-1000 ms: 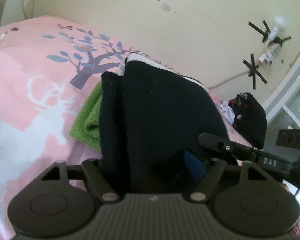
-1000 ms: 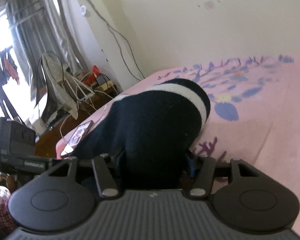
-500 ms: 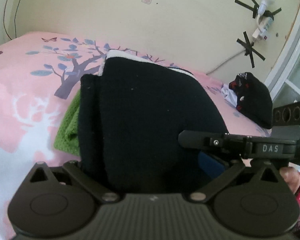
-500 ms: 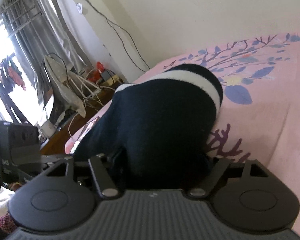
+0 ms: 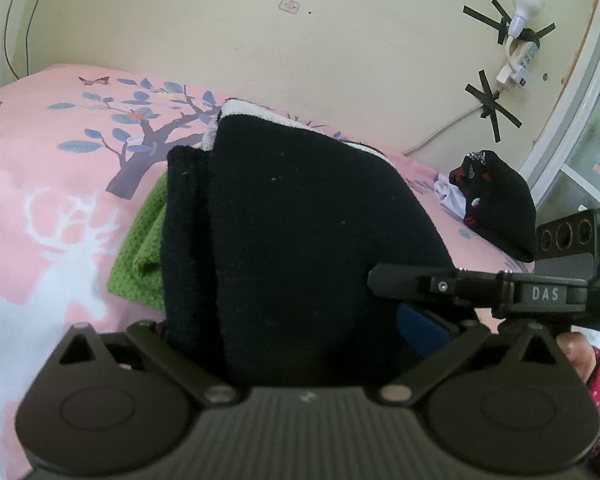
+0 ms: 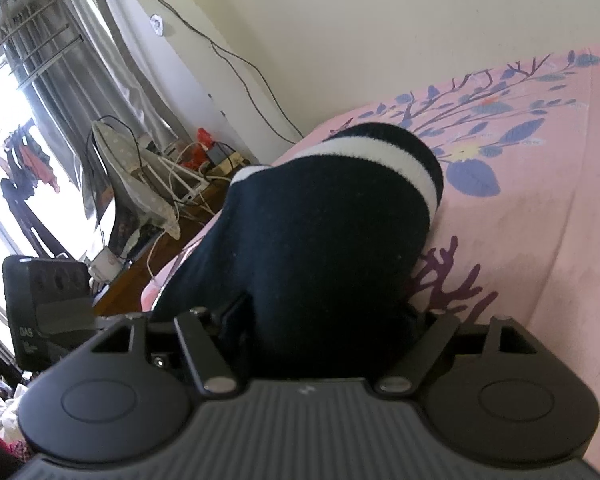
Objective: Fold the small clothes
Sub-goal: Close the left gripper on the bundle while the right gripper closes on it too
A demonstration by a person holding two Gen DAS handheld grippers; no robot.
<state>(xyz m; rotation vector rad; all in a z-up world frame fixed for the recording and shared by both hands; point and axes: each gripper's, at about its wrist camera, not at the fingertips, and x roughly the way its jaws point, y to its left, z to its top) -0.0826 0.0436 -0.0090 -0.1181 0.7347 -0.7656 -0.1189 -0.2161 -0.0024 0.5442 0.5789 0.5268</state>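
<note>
Both grippers' fingers just spread, released; black garment [image 5: 300, 220] between; pink bedsheet [image 5: 52, 168] free leftward.

A home bedroom. Shown by a bed [image 5: 40, 184] under a pink tree-print sheet, grey curtains [image 6: 80, 80] at a window, a covered fan [image 6: 140, 184], loose wall cables [image 6: 240, 64].

Cream wall [image 5: 340, 40] beyond a pink tree-print bed [image 5: 40, 152]; bright curtained window [image 6: 28, 128] far left of the claw.
</note>
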